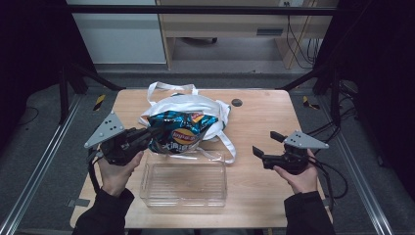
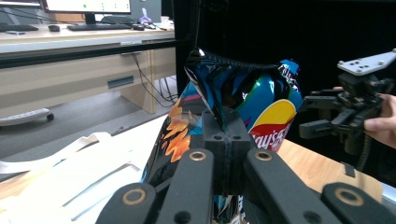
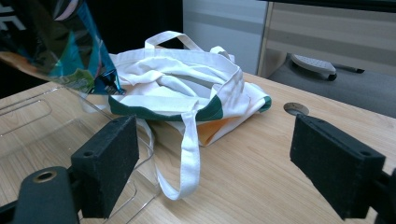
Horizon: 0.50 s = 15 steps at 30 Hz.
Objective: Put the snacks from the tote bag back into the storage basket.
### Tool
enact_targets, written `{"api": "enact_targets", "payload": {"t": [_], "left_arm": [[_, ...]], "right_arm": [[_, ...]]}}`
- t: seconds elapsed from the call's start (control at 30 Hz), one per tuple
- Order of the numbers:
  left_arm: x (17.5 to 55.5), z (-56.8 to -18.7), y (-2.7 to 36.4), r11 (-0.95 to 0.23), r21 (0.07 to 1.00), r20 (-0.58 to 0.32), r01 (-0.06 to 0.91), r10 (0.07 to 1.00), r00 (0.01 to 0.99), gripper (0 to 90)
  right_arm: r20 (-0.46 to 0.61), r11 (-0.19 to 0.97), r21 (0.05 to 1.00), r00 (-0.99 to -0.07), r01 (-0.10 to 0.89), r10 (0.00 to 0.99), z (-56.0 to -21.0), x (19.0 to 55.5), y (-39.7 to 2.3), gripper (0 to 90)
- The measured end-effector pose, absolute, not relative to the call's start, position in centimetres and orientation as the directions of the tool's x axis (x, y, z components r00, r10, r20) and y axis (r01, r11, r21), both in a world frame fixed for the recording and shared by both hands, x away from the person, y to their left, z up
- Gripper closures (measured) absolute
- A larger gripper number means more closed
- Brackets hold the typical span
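Chips sit pinched in my closed left gripper, above the tote bag; my right gripper gapes empty. Bag contents stay hidden.

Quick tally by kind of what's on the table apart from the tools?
Chip bag: 1, clamped in the left hand-held gripper
White tote bag: 1
Clear plastic container: 1
Total: 3

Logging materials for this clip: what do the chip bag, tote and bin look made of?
Chip bag: glossy foil-like film, crinkled with bright glints. Tote: matte white woven cloth, probably cotton, soft folds. Bin: clear rigid plastic, the table visible through it.
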<state>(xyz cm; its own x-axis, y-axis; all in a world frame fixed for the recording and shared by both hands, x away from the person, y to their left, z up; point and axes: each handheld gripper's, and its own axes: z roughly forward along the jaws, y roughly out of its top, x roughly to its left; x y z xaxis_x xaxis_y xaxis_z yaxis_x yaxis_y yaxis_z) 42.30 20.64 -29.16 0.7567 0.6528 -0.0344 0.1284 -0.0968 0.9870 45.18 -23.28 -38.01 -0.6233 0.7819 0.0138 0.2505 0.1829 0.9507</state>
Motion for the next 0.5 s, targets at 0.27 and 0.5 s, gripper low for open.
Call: {"api": "enact_targets", "payload": {"t": [0.27,0.5], "left_arm": [[40.8,-29.6,20.5,-0.093,0.986,-0.048,0.139,0.638,0.768,90.0],[40.1,-30.4,20.4,-0.101,0.982,-0.059,0.157,0.631,0.773,90.0]], "right_arm": [[0.016,0.179,0.951,-0.620,0.252,0.785,-38.0,45.1,-23.3,15.8],[0.013,0.183,0.951,-0.621,0.251,0.784,-38.0,45.1,-23.3,15.8]]}}
